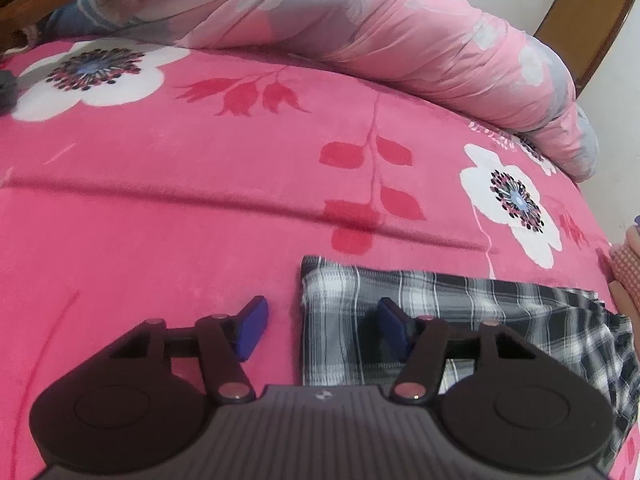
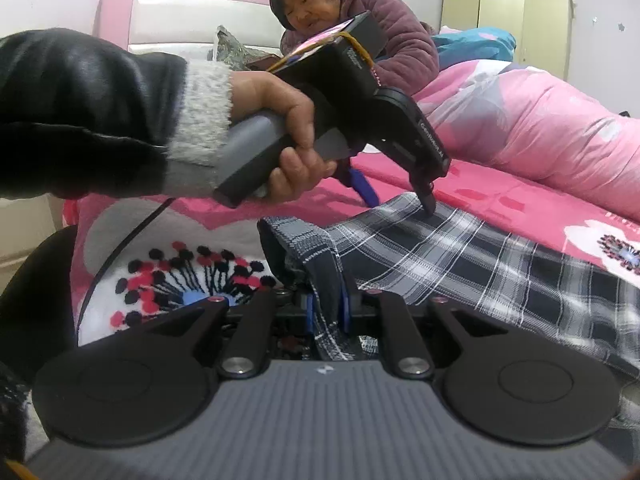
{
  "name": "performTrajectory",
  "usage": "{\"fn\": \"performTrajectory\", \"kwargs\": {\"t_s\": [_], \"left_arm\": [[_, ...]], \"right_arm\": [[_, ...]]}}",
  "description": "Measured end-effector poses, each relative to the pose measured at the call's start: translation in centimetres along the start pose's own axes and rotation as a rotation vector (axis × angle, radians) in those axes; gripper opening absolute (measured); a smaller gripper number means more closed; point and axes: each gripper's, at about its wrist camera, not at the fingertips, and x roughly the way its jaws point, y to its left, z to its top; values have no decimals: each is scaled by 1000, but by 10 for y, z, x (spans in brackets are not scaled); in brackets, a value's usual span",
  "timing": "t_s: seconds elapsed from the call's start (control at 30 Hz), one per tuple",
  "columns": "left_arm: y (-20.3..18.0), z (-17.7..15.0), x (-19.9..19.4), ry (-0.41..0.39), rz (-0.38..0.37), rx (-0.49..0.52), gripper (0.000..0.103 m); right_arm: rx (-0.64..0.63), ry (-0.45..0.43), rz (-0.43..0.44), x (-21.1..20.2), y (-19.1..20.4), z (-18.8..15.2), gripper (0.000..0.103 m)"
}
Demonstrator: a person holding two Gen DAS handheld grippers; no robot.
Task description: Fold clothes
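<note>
**A:** Where did you have the plaid garment at that moment?

**B:** It lay spread on the pink floral blanket, at about four o'clock in your left wrist view. Its ribbed band end was bunched up toward your right gripper.

**A:** And the two grippers?

**B:** Your right one was clamped on that band end; the cloth ran between its blue pads. Your left gripper stood with its fingers apart, straddling the garment's edge at six o'clock: one blue pad over the blanket, the other on the plaid. From the right wrist view its tips pressed down on the cloth at twelve o'clock.

**A:** So which step was that?

**B:** I judged you were setting up a fold, one end gripped and the far edge about to be caught. Whether the garment was already folded once, I couldn't tell.

**A:** What did the next move call for?

**B:** Probably closing the left fingers on a single edge, then lifting both ends level so the cloth didn't twist. The rolled quilt at twelve o'clock lay well apart.
</note>
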Motion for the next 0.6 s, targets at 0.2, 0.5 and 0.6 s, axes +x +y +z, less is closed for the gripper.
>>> {"fn": "performTrajectory", "kwargs": {"t_s": [0.2, 0.5, 0.6], "left_arm": [[-5, -1, 7, -34, -13, 43, 59], [-20, -2, 8, -47, 37, 103, 26], [-23, 0, 8, -39, 60, 81, 18]], "right_arm": [[64, 7, 22, 3, -7, -5, 12], [81, -9, 9, -4, -7, -3, 11], [78, -32, -5, -11, -8, 0, 9]]}}
